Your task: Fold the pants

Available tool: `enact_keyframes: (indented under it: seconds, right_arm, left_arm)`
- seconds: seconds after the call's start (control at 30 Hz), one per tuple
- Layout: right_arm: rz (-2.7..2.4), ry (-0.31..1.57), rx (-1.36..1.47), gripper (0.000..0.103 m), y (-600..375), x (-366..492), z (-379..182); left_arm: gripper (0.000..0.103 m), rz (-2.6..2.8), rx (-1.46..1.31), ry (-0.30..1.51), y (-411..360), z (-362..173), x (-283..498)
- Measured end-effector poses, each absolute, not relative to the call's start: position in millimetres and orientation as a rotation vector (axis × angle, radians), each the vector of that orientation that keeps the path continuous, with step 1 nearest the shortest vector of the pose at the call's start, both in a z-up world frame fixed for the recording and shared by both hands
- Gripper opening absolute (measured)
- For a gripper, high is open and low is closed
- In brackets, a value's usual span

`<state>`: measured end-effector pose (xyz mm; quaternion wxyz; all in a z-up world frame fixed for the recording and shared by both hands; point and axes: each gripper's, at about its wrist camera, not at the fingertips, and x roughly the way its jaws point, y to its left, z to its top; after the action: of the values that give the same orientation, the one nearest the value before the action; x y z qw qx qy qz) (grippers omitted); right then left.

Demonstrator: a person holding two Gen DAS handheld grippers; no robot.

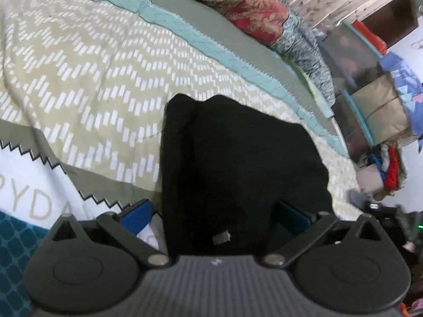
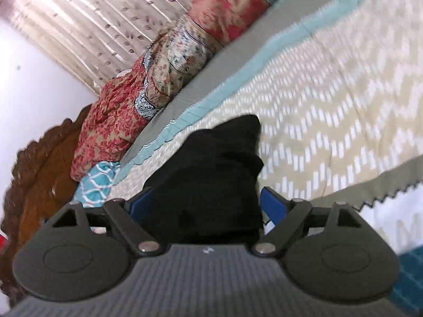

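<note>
Black pants (image 1: 238, 158) lie bunched on the beige patterned bedspread (image 1: 79, 79), with a small grey tag near my left gripper. My left gripper (image 1: 214, 216) has its blue pads wide apart, with the near edge of the pants lying between them. In the right wrist view the same black pants (image 2: 211, 174) fill the gap of my right gripper (image 2: 207, 206), whose blue pads also stand apart on either side of the cloth. The fingertips of both grippers are hidden by the fabric.
Floral pillows (image 1: 238, 2) and a curtain (image 2: 92, 18) line the far side of the bed. Boxes and piled cloth (image 1: 375, 111) stand beyond the bed's edge. A carved wooden headboard (image 2: 34, 163) is at the left in the right wrist view.
</note>
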<state>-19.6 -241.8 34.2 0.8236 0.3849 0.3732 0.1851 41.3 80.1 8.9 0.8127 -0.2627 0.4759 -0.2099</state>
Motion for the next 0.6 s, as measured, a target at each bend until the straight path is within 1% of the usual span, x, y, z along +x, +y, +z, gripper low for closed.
enact_keyframes:
  seconds: [0.13, 0.17, 0.2, 0.23, 0.27, 0.3, 0.33, 0.37, 0.43, 0.6]
  right_arm:
    - [0.433, 0.832, 0.829, 0.09, -233.2, -8.9, 14.5]
    - [0.467, 0.837, 0.815, 0.09, -234.0, -13.4, 20.9]
    - [0.513, 0.865, 0.799, 0.084, -226.8, -11.0, 22.4]
    - [0.52, 0.882, 0.776, 0.067, -222.0, -9.8, 27.5]
    - [0.512, 0.885, 0.742, 0.061, -214.2, -11.4, 33.7]
    - [0.503, 0.87, 0.702, 0.055, -207.9, -13.3, 43.8]
    - [0.508, 0.837, 0.662, 0.048, -202.9, -17.0, 57.1]
    - [0.52, 0.809, 0.643, 0.047, -200.8, -18.0, 67.3]
    - [0.541, 0.745, 0.584, 0.045, -194.7, -18.3, 88.6]
    - [0.566, 0.547, 0.497, 0.045, -193.3, 13.8, 137.0]
  left_arm:
    - [0.101, -0.472, -0.691, 1.001, 94.0, 0.1, 39.8]
    - [0.084, -0.503, -0.743, 1.007, 92.9, -3.6, 41.3]
    - [0.072, -0.539, -0.795, 1.036, 88.2, -9.2, 44.1]
    - [0.067, -0.514, -0.784, 1.042, 82.9, -10.5, 44.8]
    - [0.06, -0.496, -0.736, 1.036, 76.8, -8.0, 44.9]
    - [0.054, -0.486, -0.707, 1.028, 73.1, -4.1, 44.5]
    - [0.052, -0.486, -0.718, 1.022, 73.0, -0.4, 44.3]
    - [0.049, -0.503, -0.75, 1.009, 75.3, 6.1, 44.4]
    - [0.048, -0.541, -0.762, 0.954, 77.2, 25.0, 46.6]
    - [0.048, -0.597, -0.615, 0.767, 70.1, 81.7, 80.3]
